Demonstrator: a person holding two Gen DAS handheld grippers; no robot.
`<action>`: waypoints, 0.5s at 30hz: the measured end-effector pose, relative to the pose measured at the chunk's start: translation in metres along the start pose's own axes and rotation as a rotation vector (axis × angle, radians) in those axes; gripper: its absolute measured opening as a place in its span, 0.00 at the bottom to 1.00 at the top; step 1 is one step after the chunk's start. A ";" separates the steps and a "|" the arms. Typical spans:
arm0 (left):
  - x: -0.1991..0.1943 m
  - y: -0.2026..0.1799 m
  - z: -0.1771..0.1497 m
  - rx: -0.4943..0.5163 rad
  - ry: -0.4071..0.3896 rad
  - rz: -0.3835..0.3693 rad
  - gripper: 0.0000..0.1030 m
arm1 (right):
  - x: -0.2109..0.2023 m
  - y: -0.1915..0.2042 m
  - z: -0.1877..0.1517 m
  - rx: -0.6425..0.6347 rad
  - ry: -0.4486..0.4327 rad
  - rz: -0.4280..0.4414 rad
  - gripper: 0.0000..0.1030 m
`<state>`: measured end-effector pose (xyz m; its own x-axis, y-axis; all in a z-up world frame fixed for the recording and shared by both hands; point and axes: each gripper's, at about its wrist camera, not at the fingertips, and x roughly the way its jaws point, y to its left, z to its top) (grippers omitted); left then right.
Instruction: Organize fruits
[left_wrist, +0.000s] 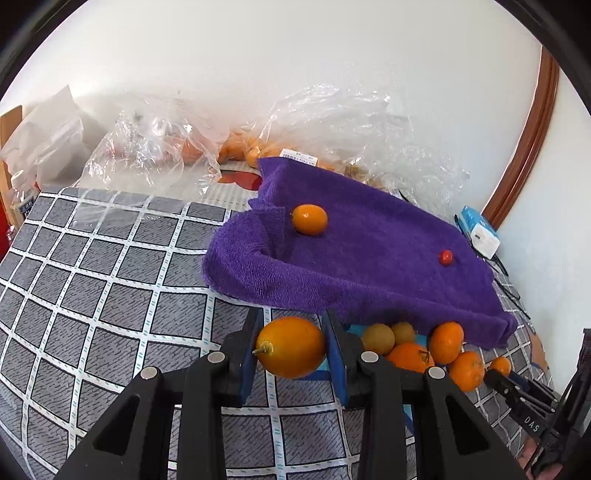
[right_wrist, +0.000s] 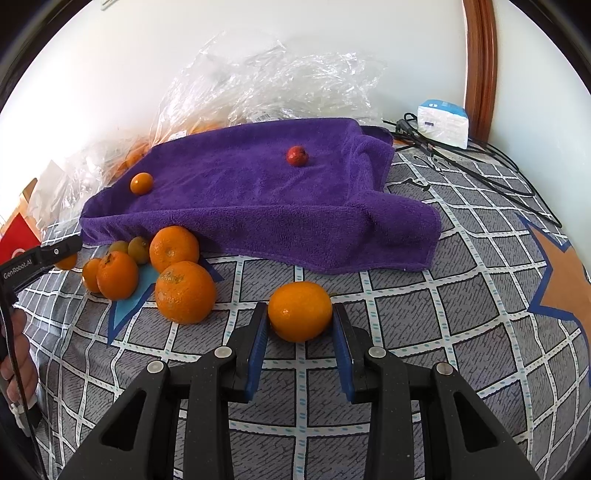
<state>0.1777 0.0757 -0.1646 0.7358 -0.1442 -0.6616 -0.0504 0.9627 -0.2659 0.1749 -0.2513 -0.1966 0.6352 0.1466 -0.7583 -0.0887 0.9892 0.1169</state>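
Note:
My left gripper (left_wrist: 291, 347) is shut on an oval orange kumquat (left_wrist: 290, 347) with a stem, held above the checked cloth. My right gripper (right_wrist: 300, 314) is shut on a round mandarin (right_wrist: 300, 311). A purple towel (left_wrist: 369, 251) (right_wrist: 258, 192) lies ahead with one small orange fruit (left_wrist: 309, 219) (right_wrist: 141, 183) and one small red fruit (left_wrist: 446, 257) (right_wrist: 297, 155) on it. A pile of mandarins (right_wrist: 184, 291) (left_wrist: 445, 341) and brownish small fruits (right_wrist: 138, 249) (left_wrist: 377, 338) lies at the towel's near edge.
Crumpled clear plastic bags (left_wrist: 155, 147) (right_wrist: 280, 81) with more orange fruit lie against the white wall. A white-blue box (right_wrist: 443, 123) (left_wrist: 480, 232) and black cables (right_wrist: 480, 155) sit at the right. A bottle (left_wrist: 20, 199) stands far left.

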 end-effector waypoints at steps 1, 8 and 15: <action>0.000 0.001 0.001 -0.009 -0.001 -0.002 0.30 | 0.001 0.001 0.000 -0.001 0.002 -0.002 0.33; -0.006 0.004 0.004 -0.032 -0.026 -0.007 0.30 | -0.003 0.001 -0.001 0.001 -0.019 0.004 0.33; -0.010 0.006 0.006 -0.043 -0.038 -0.015 0.30 | -0.004 -0.008 0.000 0.044 -0.020 0.017 0.33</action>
<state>0.1744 0.0846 -0.1556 0.7615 -0.1487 -0.6309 -0.0679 0.9497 -0.3057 0.1729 -0.2595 -0.1942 0.6494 0.1632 -0.7427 -0.0666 0.9852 0.1582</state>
